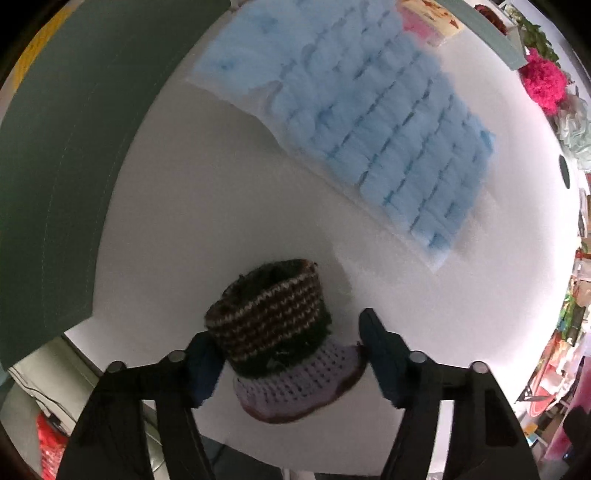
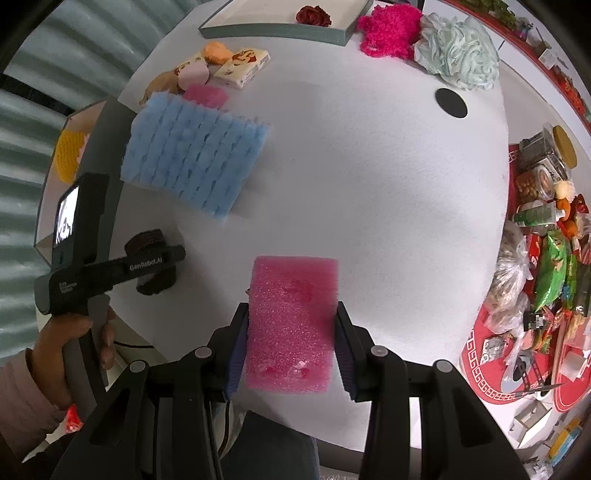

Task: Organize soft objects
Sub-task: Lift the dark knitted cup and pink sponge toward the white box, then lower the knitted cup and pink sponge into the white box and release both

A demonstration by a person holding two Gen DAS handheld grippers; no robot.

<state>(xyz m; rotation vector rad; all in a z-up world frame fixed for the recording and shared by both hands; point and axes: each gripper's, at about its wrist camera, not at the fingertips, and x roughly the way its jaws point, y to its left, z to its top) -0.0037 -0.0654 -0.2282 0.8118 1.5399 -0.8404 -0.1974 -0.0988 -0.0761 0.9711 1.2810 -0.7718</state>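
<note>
A: Where does the knitted bootie [image 1: 280, 339] sit?

B: On the white desk [image 1: 229, 206], near its edge, well apart from the blue sponge mat [image 1: 373, 122]. Taking the mat as the landmark, in the left wrist view the bootie lies below it. It has a brown striped cuff and a pale lilac foot.

A: And the left gripper [image 1: 291, 362]?

B: It points down over the bootie, one finger on each side. The left finger is against the cuff; the right finger stands just beside the lilac foot, and I cannot tell whether it touches. So a firm grasp is not shown. In the right wrist view a hand [image 2: 70, 343] holds that gripper's handle.

A: The right gripper [image 2: 291, 350]?

B: Clenched on a pink foam block [image 2: 291, 325], both pads pressed flat against its long sides. The block is below and to the right of the blue mat in that view.

A: What else is near the mat?

B: Just beyond its far edge lie a smaller pink sponge [image 2: 205, 95], a pink puff [image 2: 192, 74], an orange piece [image 2: 217, 52] and printed packets [image 2: 243, 66]. Farther off are a grey tray [image 2: 273, 31] with a dark red flower [image 2: 314, 15], a bright pink fluffy ball [image 2: 388, 29] and a pale green one [image 2: 458, 55].
</note>
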